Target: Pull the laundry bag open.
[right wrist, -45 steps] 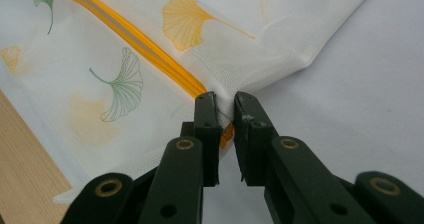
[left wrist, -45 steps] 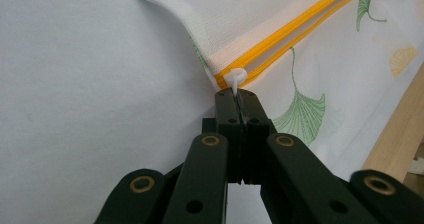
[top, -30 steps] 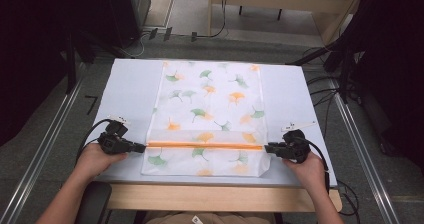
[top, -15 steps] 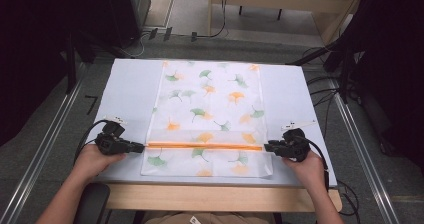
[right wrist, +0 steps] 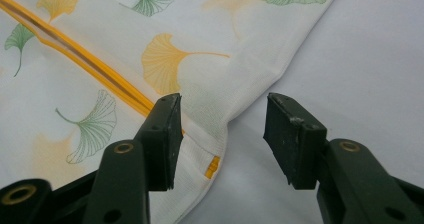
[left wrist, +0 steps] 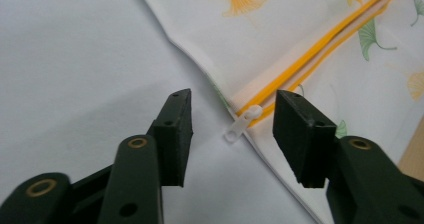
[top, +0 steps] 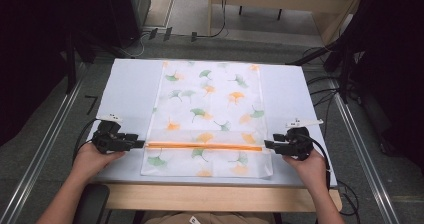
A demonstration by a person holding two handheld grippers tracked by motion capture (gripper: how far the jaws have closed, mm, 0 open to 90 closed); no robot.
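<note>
I see the leaf-print pouch (top: pixel 207 119) flat on the tabletop (top: pixel 130 91). My left tool (left wrist: pixel 232 129) gapes at its zipper pull (left wrist: pixel 241 124). My right tool (right wrist: pixel 220 134) gapes over the zipper's (top: pixel 205 146) opposite end.

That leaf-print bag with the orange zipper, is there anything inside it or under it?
The bag lies flat on the pale table, showing no bulge. Its zipper runs closed across it, so the inside is hidden, as is the tabletop beneath. Both tools sit open at the zipper's ends.
</note>
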